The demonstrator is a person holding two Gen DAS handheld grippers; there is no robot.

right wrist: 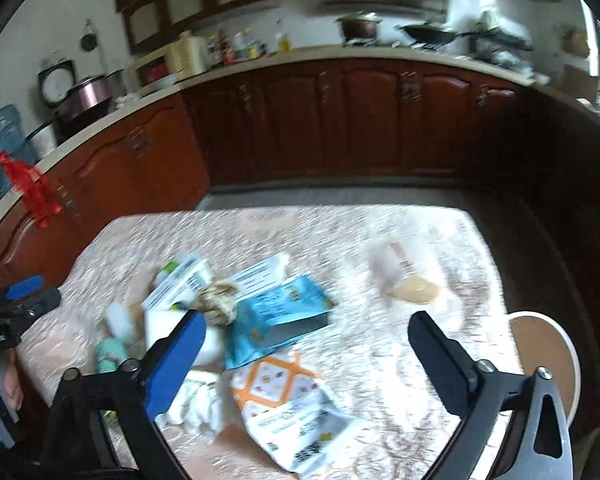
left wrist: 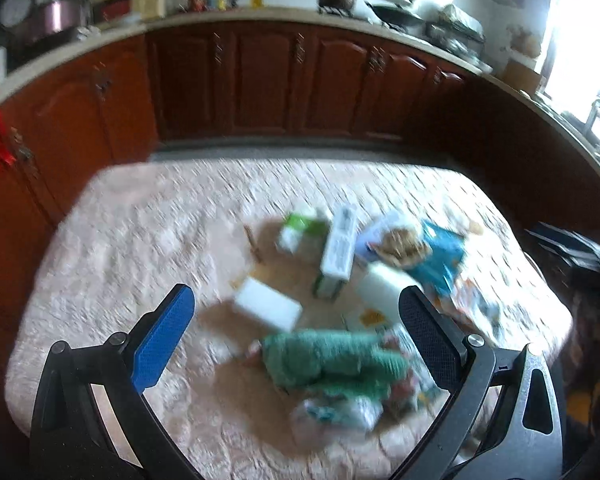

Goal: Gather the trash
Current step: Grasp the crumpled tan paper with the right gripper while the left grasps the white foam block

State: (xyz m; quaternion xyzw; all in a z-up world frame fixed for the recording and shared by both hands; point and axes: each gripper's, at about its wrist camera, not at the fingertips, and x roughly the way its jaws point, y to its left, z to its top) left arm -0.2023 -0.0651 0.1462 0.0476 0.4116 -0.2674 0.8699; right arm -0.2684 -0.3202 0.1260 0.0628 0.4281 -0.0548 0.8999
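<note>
Blurred heap of trash [left wrist: 352,280] mid-table [left wrist: 140,240]: white cartons, a blue snack bag [right wrist: 276,320], a green crumpled bundle [left wrist: 328,356]; left gripper [left wrist: 296,312] and right gripper [right wrist: 306,332] hover above it, jaws wide, holding nothing.

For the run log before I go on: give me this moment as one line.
phase: approach | left gripper: open, empty | right gripper: open, empty | trash pile: on table, untouched | view: blurred

Daylight glare blows out the right edge; both fisheye views motion-blurred.
</note>
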